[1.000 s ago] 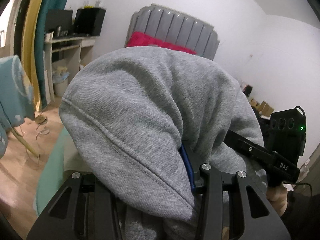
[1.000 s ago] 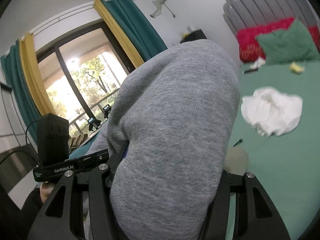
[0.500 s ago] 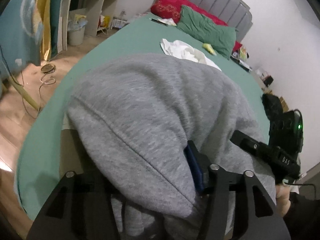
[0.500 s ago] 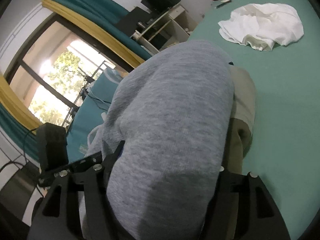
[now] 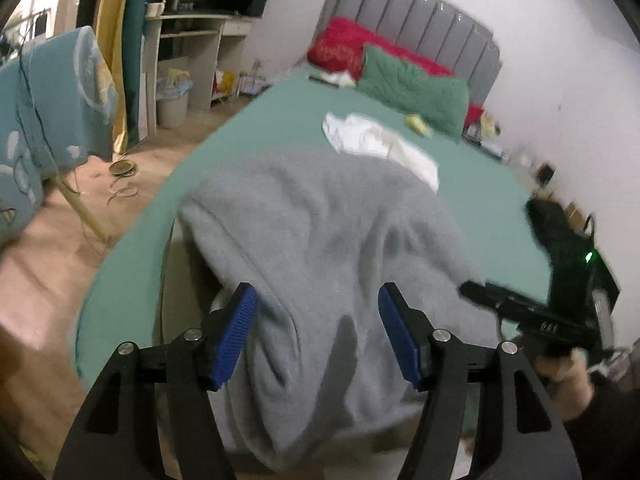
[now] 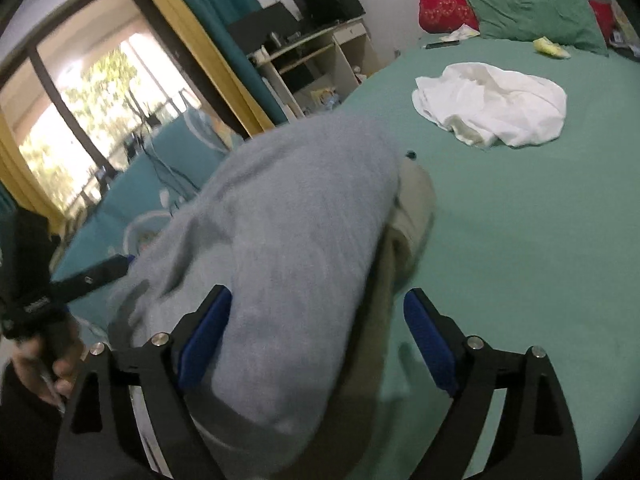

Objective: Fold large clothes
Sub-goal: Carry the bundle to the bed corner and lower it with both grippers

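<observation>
Grey sweatshirt (image 5: 320, 240) sits bunched on the green bed (image 5: 480, 200), on top of a beige garment (image 6: 412, 208). Both hand-held grippers, left (image 5: 318, 332) & right (image 6: 316, 340), are opening, pads off the fabric w/ it between them. Looks folded over, prob needs tidying. White clothes (image 6: 492, 104) not yet folded.

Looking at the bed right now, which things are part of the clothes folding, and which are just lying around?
Part of the job:
- grey sweatshirt, lying on a beige garment
- left hand-held gripper, jaws opening, sweatshirt between them
- right hand-held gripper, jaws opening
- white garment, probably next to fold

Just lying about:
- green pillow
- red pillow
- small yellow item
</observation>
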A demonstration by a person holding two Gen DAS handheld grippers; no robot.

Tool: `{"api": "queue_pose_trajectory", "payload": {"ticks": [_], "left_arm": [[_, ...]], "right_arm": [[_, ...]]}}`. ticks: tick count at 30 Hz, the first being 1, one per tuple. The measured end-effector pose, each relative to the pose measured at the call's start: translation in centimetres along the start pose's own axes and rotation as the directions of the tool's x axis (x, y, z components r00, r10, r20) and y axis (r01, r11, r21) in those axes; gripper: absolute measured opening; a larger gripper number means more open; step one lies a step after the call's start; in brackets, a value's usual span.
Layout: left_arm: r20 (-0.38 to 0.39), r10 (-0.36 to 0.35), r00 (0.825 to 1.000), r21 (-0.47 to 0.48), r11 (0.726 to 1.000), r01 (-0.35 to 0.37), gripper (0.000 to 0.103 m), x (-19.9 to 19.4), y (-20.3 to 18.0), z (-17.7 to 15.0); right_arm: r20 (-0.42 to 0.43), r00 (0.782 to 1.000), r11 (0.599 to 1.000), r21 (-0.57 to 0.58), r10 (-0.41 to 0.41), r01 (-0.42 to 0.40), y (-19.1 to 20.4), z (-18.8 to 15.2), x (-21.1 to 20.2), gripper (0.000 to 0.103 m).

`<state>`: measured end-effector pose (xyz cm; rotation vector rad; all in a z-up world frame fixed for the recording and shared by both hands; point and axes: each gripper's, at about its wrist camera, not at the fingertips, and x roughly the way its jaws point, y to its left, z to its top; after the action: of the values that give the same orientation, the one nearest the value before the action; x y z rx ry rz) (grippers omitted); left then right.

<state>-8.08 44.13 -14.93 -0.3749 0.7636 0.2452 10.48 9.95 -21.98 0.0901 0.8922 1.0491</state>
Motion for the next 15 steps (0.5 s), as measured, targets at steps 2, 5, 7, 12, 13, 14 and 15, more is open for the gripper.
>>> {"api": "queue_pose_trajectory", "payload": {"ticks": [2,5,7,12,13,14,15], "left_arm": [[-0.072,0.078,0.994,0.018,0.997,-0.077,0.067,1.4,-0.1,-1.1],[-0.124,0.108,0.986,-0.010,0.994,-0.111,0.067,2.9,0.7,-2.6],[-0.123,0.125,0.985,-0.027,0.991,-0.129,0.068,2.8,1.0,-2.9],[-0.114,0.191,0.975,-0.043,0.979,-0.197,0.068,1.7,0.3,-2.9],[-0.106,0.200,0.974,-0.042,0.978,-0.205,0.068,1.2,0.1,-3.0],[-0.101,0.205,0.974,-0.044,0.977,-0.210,0.068,0.9,-0.1,-3.0],[-0.091,0.211,0.973,-0.052,0.975,-0.216,0.068,0.3,-0.2,-3.1]], "right_arm": [[-0.007,1.000,1.000,0.009,-0.020,0.020,-0.5,-0.7,-0.1,0.088],[-0.029,0.999,0.999,0.034,-0.035,0.036,-1.0,-0.9,0.1,0.089],[-0.040,0.998,0.999,0.010,-0.052,0.052,-0.5,-0.9,-0.1,0.089],[-0.066,0.995,0.997,-0.001,-0.079,0.079,-0.7,-1.1,-0.9,0.089],[-0.070,0.995,0.997,0.003,-0.078,0.079,-0.7,-1.1,-0.9,0.089],[-0.074,0.994,0.997,0.003,-0.080,0.080,-0.8,-1.1,-1.2,0.089],[-0.074,0.994,0.997,0.000,-0.083,0.083,-0.8,-1.2,-1.4,0.089]]}}
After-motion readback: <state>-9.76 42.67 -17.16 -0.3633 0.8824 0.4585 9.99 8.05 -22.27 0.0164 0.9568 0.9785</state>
